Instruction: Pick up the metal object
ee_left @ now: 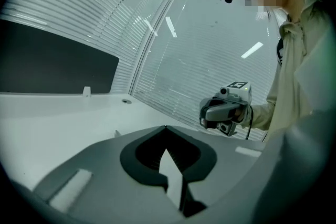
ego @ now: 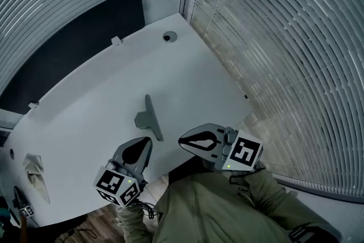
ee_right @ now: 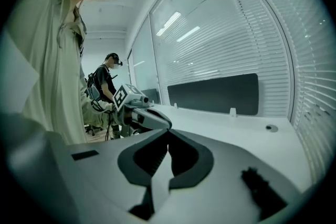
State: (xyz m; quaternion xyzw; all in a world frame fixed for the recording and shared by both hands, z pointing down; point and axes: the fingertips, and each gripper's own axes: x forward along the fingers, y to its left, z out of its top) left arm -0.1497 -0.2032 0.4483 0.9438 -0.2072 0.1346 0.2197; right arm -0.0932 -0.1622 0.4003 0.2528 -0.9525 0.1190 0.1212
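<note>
The metal object, a grey T-shaped bracket, lies flat on the white table in the head view. My left gripper hovers just short of its near end, slightly left, with the jaws shut and nothing between them. My right gripper is a little to the right of the bracket, also shut and empty. In the left gripper view the jaw tips meet, and the right gripper shows beyond them. The right gripper view shows its own tips closed, with the left gripper behind. Both gripper views hide the bracket.
A crumpled cloth lies at the table's left end. A round cable hole sits at the far corner. A dark panel runs behind the table, and blinds line the right side. Another person stands in the background.
</note>
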